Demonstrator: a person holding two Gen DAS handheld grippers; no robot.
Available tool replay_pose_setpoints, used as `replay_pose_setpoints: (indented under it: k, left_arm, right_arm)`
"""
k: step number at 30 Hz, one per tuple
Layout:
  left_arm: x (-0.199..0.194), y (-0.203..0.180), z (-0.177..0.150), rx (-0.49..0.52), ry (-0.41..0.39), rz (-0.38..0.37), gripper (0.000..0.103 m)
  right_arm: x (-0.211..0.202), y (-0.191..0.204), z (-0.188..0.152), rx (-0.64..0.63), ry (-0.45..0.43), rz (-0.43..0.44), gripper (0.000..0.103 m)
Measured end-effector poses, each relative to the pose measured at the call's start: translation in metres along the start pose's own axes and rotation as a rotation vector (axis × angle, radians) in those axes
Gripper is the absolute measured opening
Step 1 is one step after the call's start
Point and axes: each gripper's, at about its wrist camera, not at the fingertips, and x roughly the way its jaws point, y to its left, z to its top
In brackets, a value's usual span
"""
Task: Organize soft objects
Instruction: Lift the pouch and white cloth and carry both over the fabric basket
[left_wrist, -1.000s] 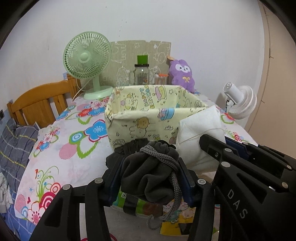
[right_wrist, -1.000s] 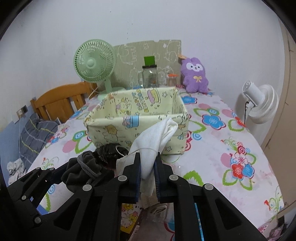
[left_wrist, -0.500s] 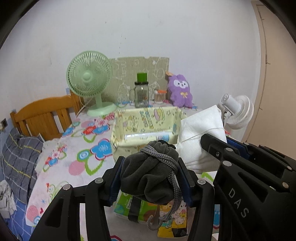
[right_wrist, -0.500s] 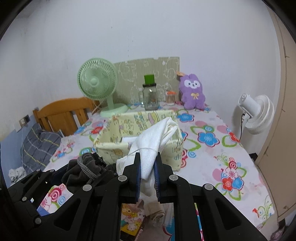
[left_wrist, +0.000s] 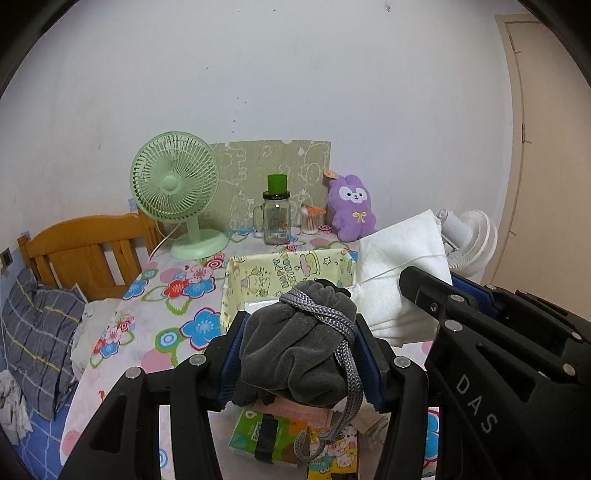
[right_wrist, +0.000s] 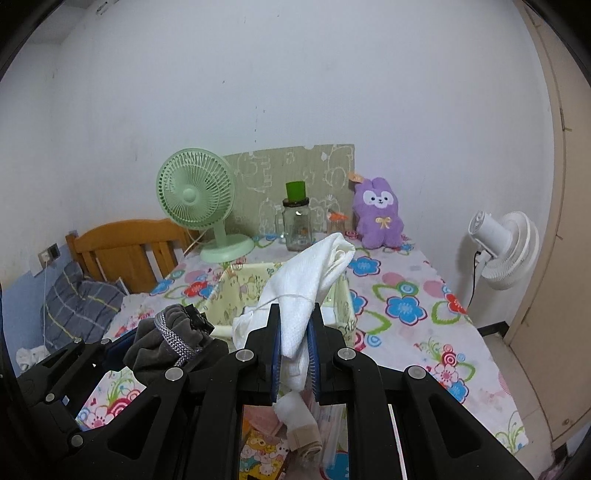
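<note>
The yellow fabric bin (right_wrist: 345, 295) stands mid-table, open at the top, with nothing over its mouth but the white cloth (right_wrist: 310, 284) and grey pouch (left_wrist: 299, 354) held in front of it. Along the table's far edge a green fan (right_wrist: 195, 195), a glass jar (right_wrist: 297, 225) and a purple plush (right_wrist: 378, 214) form a barrier. The flowered tablecloth (right_wrist: 406, 306) lies bare toward the right edge. Small packets (left_wrist: 266, 435) crowd the near edge. A white fan (right_wrist: 506, 251) stands beyond the right edge.
</note>
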Motion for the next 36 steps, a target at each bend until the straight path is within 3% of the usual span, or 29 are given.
replay_pose_setpoints:
  k: [13,36]
  left_arm:
    - [0.016,0.008,0.011,-0.018,0.009,-0.001,0.055]
    - [0.084,0.023,0.032,-0.059,0.058,0.027,0.055]
  right_arm:
    - [0.017,-0.001,0.015,0.008,0.006,0.004,0.015]
    - [0.094,-0.006,0.036,0.012,0.057,0.020,0.015]
